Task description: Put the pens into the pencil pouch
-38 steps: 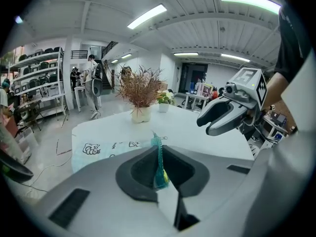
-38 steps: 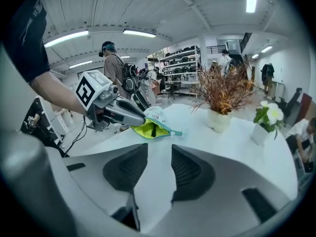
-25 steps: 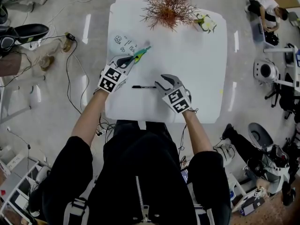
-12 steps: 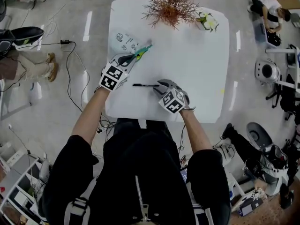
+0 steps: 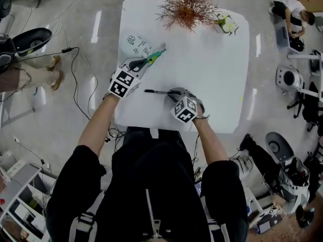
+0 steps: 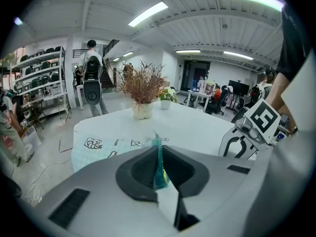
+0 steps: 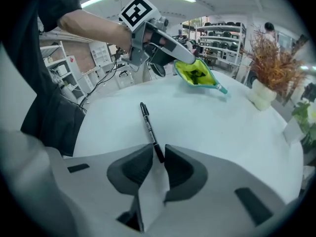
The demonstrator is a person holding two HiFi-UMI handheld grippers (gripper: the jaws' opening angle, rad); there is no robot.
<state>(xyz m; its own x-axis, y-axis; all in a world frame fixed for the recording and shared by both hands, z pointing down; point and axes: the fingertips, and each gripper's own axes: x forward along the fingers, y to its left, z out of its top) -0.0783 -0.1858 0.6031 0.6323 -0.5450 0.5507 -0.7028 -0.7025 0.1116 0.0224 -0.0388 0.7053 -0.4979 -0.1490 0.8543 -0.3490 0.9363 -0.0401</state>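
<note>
Right gripper view: the black pen (image 7: 149,130) lies flat on the white table (image 7: 237,132), with its near end between the jaws of the right gripper (image 7: 158,156). Those jaws have just been closing and now stand only a little apart. The pen's end sits close against the pad on the view's left, and a thin strip of table shows on its other side, so the pads bracket the pen without clamping it from both sides. The rest of the pen runs away from the jaws across the bare tabletop (only its near tip is inside them).

Beyond the pen, the pencil pouch (image 7: 197,74) is held up by one edge in the left gripper (image 6: 159,154). Its mouth gapes open, showing a yellow-green lining and a teal zip edge. In the left gripper view the jaws are pressed together on that teal edge, and the pouch's pale printed body lies on the table ahead of them.

In the head view the pouch is at the table's far left part, with the left gripper just on its near side. The pen lies nearer the person, between the two grippers and well apart from the pouch.

At the table's far edge stands a dried reddish plant (image 5: 186,6) in a pale pot. A small green plant (image 5: 225,25) stands to its right.
</note>
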